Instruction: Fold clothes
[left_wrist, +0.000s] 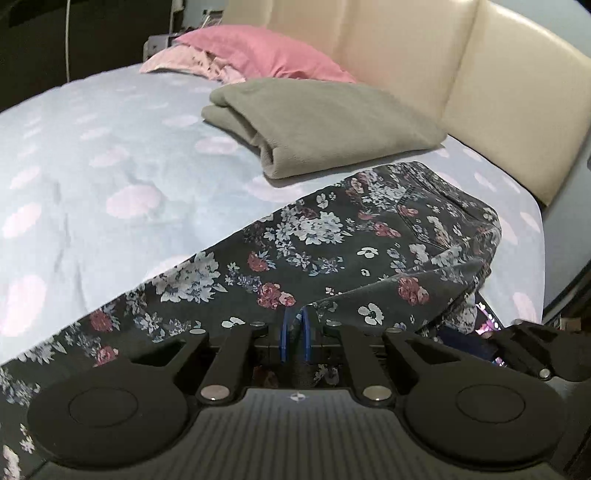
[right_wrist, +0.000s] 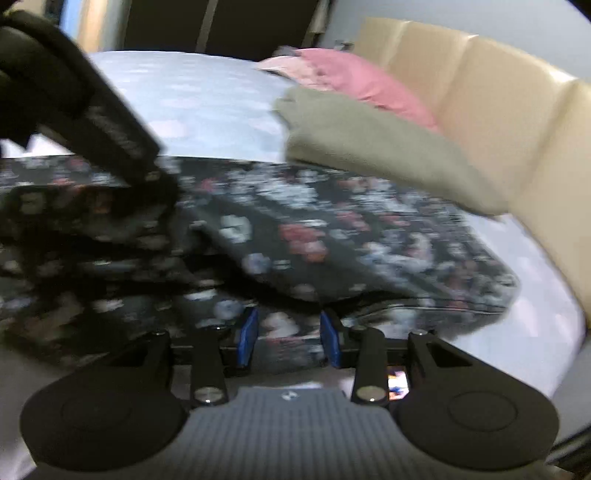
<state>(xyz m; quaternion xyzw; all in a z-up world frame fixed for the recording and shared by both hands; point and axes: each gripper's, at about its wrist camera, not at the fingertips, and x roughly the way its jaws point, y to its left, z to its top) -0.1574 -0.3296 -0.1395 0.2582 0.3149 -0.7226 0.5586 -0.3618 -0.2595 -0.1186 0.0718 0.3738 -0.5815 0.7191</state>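
Up close in the left wrist view, the left tongs (left_wrist: 295, 334) are pressed nearly together on a raised fold of the dark floral garment (left_wrist: 314, 240), the blue pads (left_wrist: 306, 332) pinching the cloth where it peaks just in front of them. That garment lies spread across the near half of the bed (left_wrist: 92, 166), running from the near left up to the right, where its far end is bunched and hangs over the bed's right edge. Beyond it, toward the far right, a folded olive-green garment (left_wrist: 325, 122) rests on the pale blue, pink-spotted cover, just beside the floral one but apart from it. Farther still a pink pillow (left_wrist: 266, 51) leans against the cream padded headboard (left_wrist: 498, 81). At the near right edge a part of the right tongs (left_wrist: 535, 350) shows. Next, the right wrist view is blurred: the right tongs (right_wrist: 289, 336) stand spread, blue pads (right_wrist: 248, 336) well apart, with floral cloth (right_wrist: 332, 236) lying between them; no pad visibly presses on it. The left tongs (right_wrist: 110, 125) reach in from the upper left down onto the garment. The olive pile (right_wrist: 388, 147) and the pillow (right_wrist: 354, 81) sit at the far right against the headboard (right_wrist: 498, 110).
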